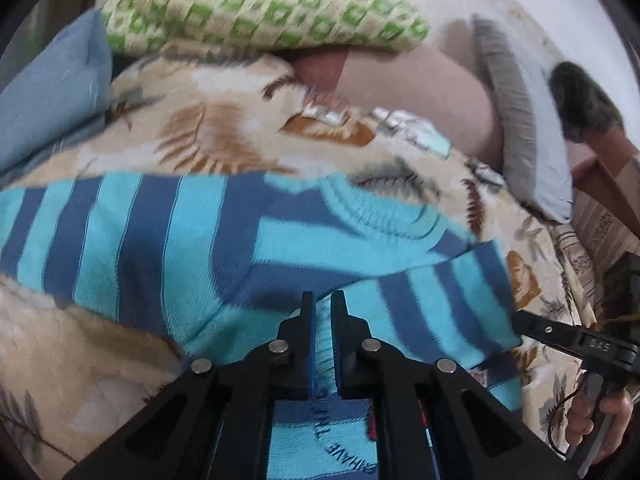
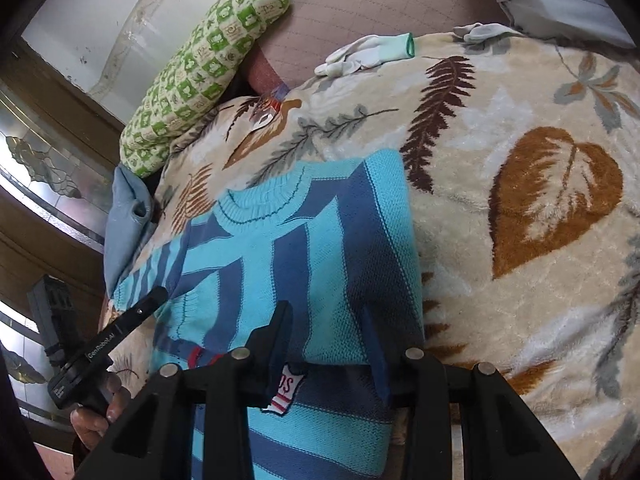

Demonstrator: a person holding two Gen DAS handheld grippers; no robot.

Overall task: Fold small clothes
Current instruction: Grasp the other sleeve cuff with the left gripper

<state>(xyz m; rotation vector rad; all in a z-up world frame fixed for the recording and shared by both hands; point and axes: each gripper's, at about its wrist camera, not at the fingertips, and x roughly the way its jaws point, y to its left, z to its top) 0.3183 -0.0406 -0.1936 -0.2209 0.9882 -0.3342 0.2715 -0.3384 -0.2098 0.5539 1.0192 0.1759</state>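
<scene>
A small knit sweater [image 1: 168, 240] with light and dark blue stripes lies on a cream leaf-print blanket [image 1: 224, 128]. In the left wrist view my left gripper [image 1: 322, 312] has its fingers nearly together, pinching a fold of the sweater near its sleeve. My right gripper shows at that view's right edge [image 1: 520, 322], touching the sleeve end. In the right wrist view the sweater [image 2: 288, 248] lies folded lengthwise, collar away from me. My right gripper [image 2: 326, 320] has its fingers spread, with the sweater's edge draped between them. My left gripper [image 2: 158, 294] shows at the left, on the sweater's sleeve.
A green-checked pillow [image 1: 256, 8] and a blue cushion [image 1: 52, 96] lie at the bed's far side. A white glove [image 2: 368, 54] rests on the blanket [image 2: 540, 200]. A grey pillow [image 1: 520, 120] is at the right. A wooden headboard with glass panels [image 2: 44, 168] stands at the left.
</scene>
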